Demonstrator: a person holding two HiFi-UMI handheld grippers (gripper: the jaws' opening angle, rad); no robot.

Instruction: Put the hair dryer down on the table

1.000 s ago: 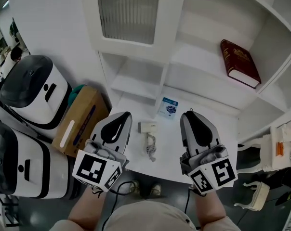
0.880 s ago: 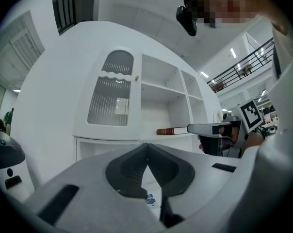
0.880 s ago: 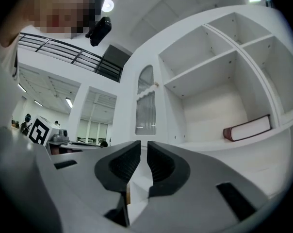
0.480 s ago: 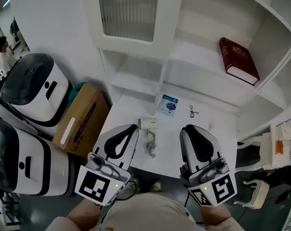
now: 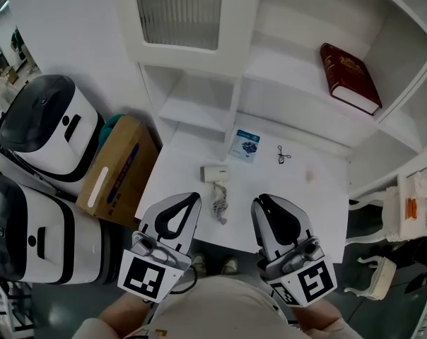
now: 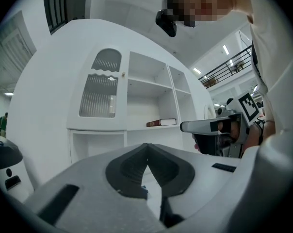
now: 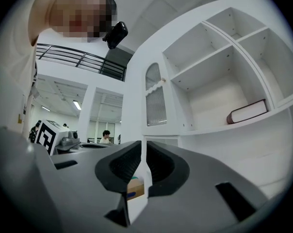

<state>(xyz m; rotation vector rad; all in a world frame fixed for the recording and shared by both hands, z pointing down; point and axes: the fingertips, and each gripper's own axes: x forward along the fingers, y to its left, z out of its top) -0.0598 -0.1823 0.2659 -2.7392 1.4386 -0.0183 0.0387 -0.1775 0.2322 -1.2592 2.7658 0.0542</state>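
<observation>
White shelving (image 5: 284, 69) backs a white table (image 5: 298, 203), and the hair dryer (image 5: 215, 174) lies on that table left of its middle, held by nothing. Its cord (image 5: 219, 209) lies bunched on the table, running from it toward the near edge. Just beyond it, by the shelving, lies a small blue and white box (image 5: 246, 145), and to the right of that a little black item (image 5: 283, 154) too small to make out. Both grippers hang over the near edge, well clear of the hair dryer. The left gripper (image 5: 194, 198) is clenched, its jaw tips touching with nothing between them. The right gripper (image 5: 258, 203) is released, its jaws a thin slit apart and empty. A dark red book (image 5: 350, 76) lies on a shelf at upper right. Left of the table stand a cardboard box (image 5: 118, 171) and two white machines (image 5: 47, 122).
</observation>
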